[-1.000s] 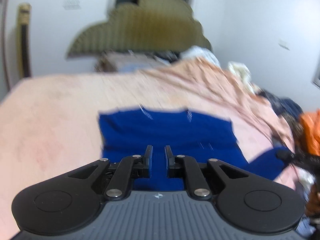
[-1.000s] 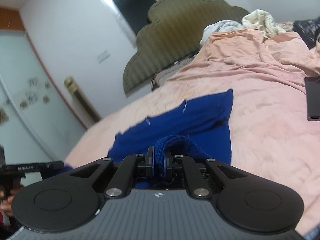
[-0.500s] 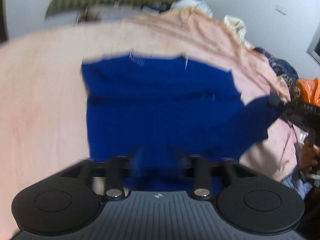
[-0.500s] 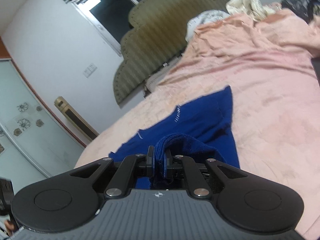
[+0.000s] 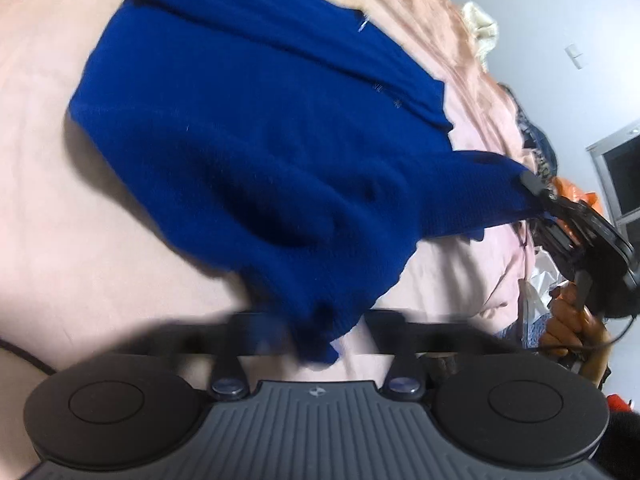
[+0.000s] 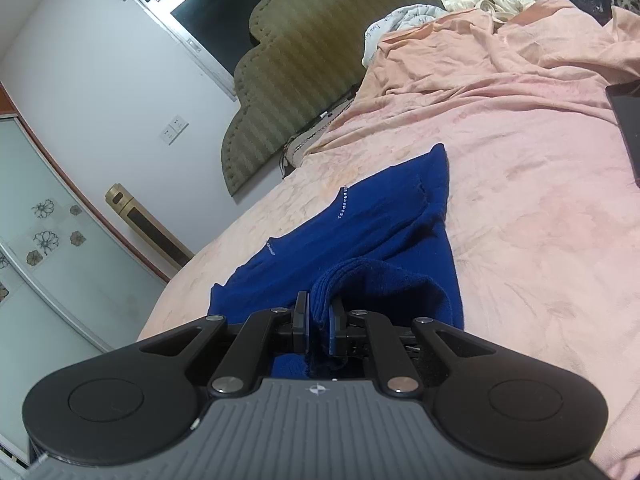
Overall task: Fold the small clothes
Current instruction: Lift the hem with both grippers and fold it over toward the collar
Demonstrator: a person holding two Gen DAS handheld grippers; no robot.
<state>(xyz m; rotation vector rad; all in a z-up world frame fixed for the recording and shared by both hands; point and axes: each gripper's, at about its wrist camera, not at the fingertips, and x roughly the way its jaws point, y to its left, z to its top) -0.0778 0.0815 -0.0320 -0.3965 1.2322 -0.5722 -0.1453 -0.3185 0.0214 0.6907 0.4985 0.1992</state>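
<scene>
Your left gripper (image 5: 316, 336) is blurred, apparently clamped on the sweater (image 5: 256, 140) hem near the bed (image 5: 48, 200) edge; your right gripper (image 6: 318, 322) pinches a sleeve. Next, carry both corners across evenly.

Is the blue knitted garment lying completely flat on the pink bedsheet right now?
No, the blue knitted garment is bunched up between the right gripper fingers, lifted off the pink bedsheet.

One blue knit garment (image 6: 360, 236) lies on one pink bedspread (image 6: 520, 184). Two grippers show: the left gripper (image 5: 308, 332) and the right gripper (image 6: 319, 320). One padded headboard (image 6: 304, 64) stands behind.
</scene>
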